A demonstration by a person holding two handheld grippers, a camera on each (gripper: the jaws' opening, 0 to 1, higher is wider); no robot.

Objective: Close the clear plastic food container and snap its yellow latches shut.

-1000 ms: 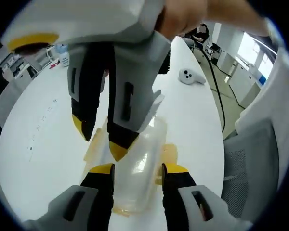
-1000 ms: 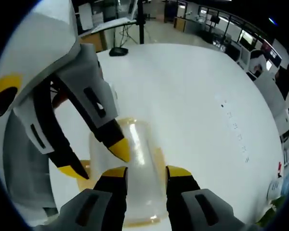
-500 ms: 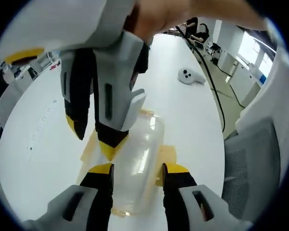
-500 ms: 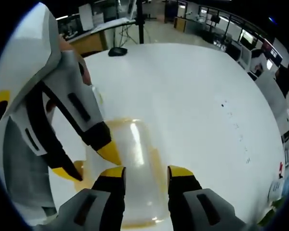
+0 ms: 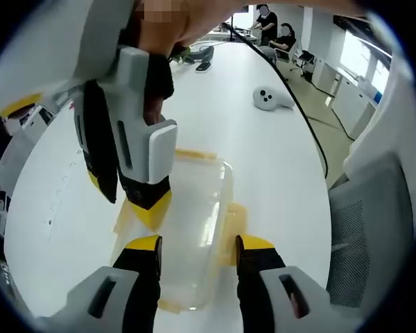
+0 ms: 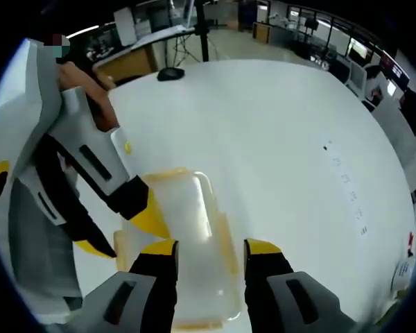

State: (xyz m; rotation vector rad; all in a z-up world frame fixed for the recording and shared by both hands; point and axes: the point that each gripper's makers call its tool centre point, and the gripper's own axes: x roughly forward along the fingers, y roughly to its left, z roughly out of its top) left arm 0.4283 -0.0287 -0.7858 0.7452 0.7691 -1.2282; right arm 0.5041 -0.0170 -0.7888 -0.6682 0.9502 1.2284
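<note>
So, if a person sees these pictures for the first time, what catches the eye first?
Probably the clear food container with yellow latches on the white table, lying just beyond the left tool. Next, the right tool coming in from above, its yellow tips at the container's left edge.

Left hand-held gripper (image 5: pixel 197 244): two black jaws rising from pale grey housings, each jaw capped with a yellow tip. Each grey housing carries a dark oblong slot on its upper face.

Right hand-held gripper (image 6: pixel 211 247): same build. Black jaws, yellow tips, grey housings with a dark slot apiece.

In the left gripper view the right hand-held gripper shows side-on: a white-grey shell, black inner jaws, wedge-shaped yellow tips, a long black slot down each grey side plate, and a yellow patch at the shell's edge. A bare hand (image 5: pixel 187 15) grips it, no glove or sleeve visible.

In the right gripper view the left hand-held gripper looks alike, with a bare hand (image 6: pixel 89 82) on it.
</note>
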